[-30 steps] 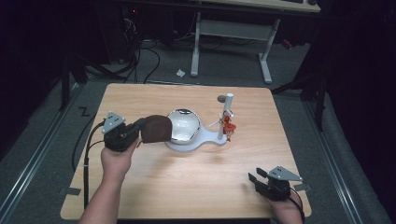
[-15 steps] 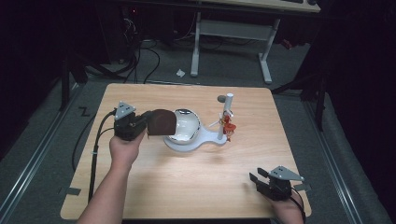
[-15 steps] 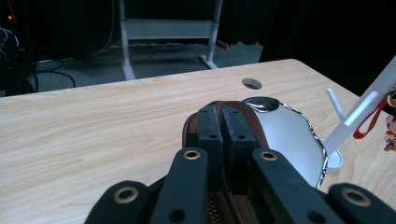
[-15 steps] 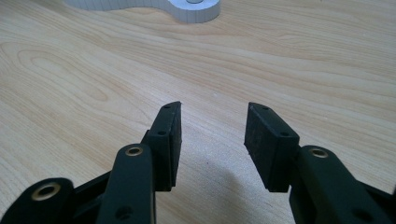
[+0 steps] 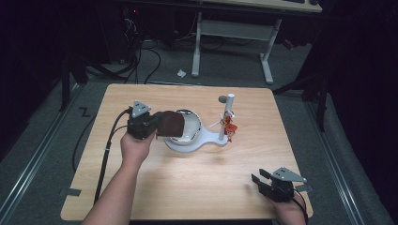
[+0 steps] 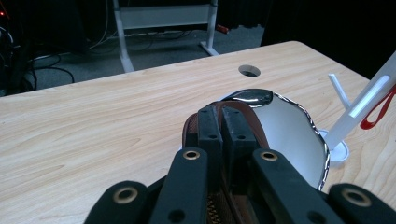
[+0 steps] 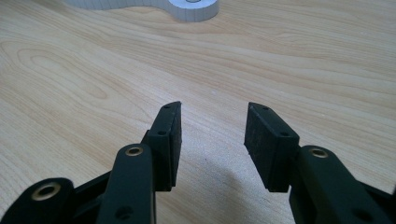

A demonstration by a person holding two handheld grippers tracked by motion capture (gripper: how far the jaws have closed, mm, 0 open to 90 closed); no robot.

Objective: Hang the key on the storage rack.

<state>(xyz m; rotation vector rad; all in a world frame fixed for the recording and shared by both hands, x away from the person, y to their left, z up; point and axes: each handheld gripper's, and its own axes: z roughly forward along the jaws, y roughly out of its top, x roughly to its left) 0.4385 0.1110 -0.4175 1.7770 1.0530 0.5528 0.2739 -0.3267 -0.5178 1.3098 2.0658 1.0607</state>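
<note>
On the wooden table (image 5: pixel 197 187), a white stand (image 5: pixel 195 143) sits a little far of centre, carrying a shiny oval mirror (image 5: pixel 190 125) on its left part and an upright white post (image 5: pixel 226 112) on its right, with small red items (image 5: pixel 230 129) hanging from the post's pegs. The left gripper (image 5: pixel 157 125), held in the person's left hand (image 5: pixel 136 147) at the left of the table, has its jaws pressed together on a brown pouch (image 5: pixel 170 124); in the left gripper view the jaws pinch the pouch's upper edge, and a zipper runs along the brown pouch (image 6: pixel 233 205) below them. The pouch hangs just in front of the mirror's left side, overlapping it from above; whether they touch cannot be told. The right gripper (image 5: pixel 260 179) rests at the near right corner of the table, well apart from the stand, its jaws spread with bare wood between them.
</note>
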